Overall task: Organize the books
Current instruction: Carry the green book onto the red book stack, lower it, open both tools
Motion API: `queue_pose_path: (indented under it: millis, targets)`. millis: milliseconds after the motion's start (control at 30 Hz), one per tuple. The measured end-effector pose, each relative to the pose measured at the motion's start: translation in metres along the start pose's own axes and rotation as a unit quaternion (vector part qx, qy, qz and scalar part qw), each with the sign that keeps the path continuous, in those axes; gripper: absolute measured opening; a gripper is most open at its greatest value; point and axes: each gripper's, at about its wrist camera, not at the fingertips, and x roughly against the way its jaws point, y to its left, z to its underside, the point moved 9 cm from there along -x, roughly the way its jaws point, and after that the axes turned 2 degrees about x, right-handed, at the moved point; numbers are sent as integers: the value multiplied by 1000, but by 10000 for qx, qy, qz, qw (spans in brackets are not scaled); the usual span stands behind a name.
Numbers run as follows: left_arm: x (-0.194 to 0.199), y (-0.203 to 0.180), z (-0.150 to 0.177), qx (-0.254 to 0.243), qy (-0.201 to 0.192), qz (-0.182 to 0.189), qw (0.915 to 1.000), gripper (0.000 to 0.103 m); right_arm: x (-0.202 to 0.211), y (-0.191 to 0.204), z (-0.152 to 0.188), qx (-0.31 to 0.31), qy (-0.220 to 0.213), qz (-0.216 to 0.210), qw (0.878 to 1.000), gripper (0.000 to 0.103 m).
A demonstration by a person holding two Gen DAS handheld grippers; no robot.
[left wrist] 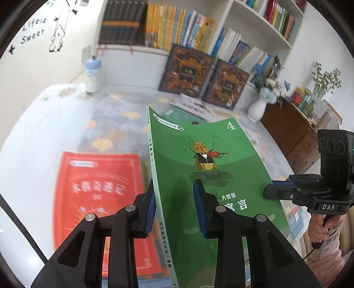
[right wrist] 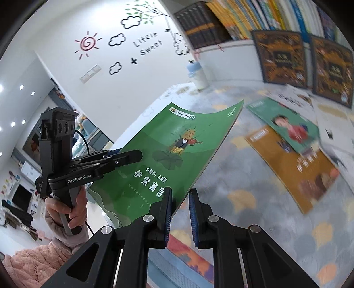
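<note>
Left gripper (left wrist: 174,206): nearest the left wrist camera, at 6 o'clock; jaws pinching the spine edge of the green book (left wrist: 212,177), blue pads (left wrist: 150,210) on either side of the cover.

Green book: thin paperback, violin-playing insect on the cover, numeral 4 in its far corner. Held clear of the floor, tilted, between both grippers; its cover bows slightly.

Right gripper (left wrist: 271,191): at 3 o'clock in the left wrist view, jaws pinching the book's opposite long edge; in its own view (right wrist: 179,213) the edge runs between the blue pads. A hand (left wrist: 320,228) grips its handle.

Red book (left wrist: 99,203): flat on the patterned carpet (left wrist: 66,115), at 8 o'clock, below the green book; blurred.

Orange book (right wrist: 292,168) and green-covered book (right wrist: 285,124): flat on the carpet at 3 o'clock in the right wrist view, overlapping; blurred.

Two dark ornate books (left wrist: 188,71): upright against the white bookshelf (left wrist: 225,20) at 1 o'clock.

White vase (left wrist: 257,109): blue flowers, at 2 o'clock, just beside a wooden cabinet (left wrist: 289,130).

Blue-topped bottle (left wrist: 93,75): at 11 o'clock, by the wall.
</note>
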Motion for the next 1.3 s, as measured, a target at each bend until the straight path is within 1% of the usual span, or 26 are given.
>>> queue_pose_path:
  millis: [133, 233, 367, 467, 533, 600, 767, 900, 1033, 1100, 1233, 1300]
  targets:
    - [16, 24, -11, 33, -235, -143, 9996, 29, -19, 19, -18, 137, -14, -191, 9997, 14]
    - [22, 50, -15, 154, -357, -342, 9987, 29, -41, 33, -27, 221, 74, -336, 9992, 15]
    - [17, 87, -7, 345, -301, -650, 9968, 29, -74, 46, -31, 332, 249, -422, 9982, 15]
    - [12, 108, 2, 472, -245, -815, 9953, 29, -97, 50, -30, 342, 382, -485, 9975, 15]
    - [6, 122, 11, 548, -104, -963, 9938, 29, -111, 50, -26, 299, 487, -538, 9969, 15]
    - [-2, 131, 18, 606, 6, -1034, 9928, 29, -124, 47, -21, 240, 609, -548, 9963, 15]
    - [-23, 146, 32, 791, 272, -921, 9922, 29, -148, 37, -13, 80, 813, -503, 9954, 15]
    - [-28, 153, 41, 883, 378, -916, 9912, 29, -159, 35, -3, 0, 956, -529, 9940, 15]
    - [-29, 159, 48, 970, 403, -925, 9902, 29, -166, 37, 6, -30, 1077, -559, 9926, 15]
    - [-27, 159, 48, 1002, 373, -866, 9905, 33, -170, 36, 7, -46, 1119, -539, 9922, 15]
    - [-26, 161, 49, 949, 356, -1060, 9892, 36, -177, 33, 12, -159, 1192, -552, 9912, 16]
    - [-23, 165, 47, 972, 307, -1273, 9866, 39, -178, 31, 15, -238, 1201, -548, 9910, 17]
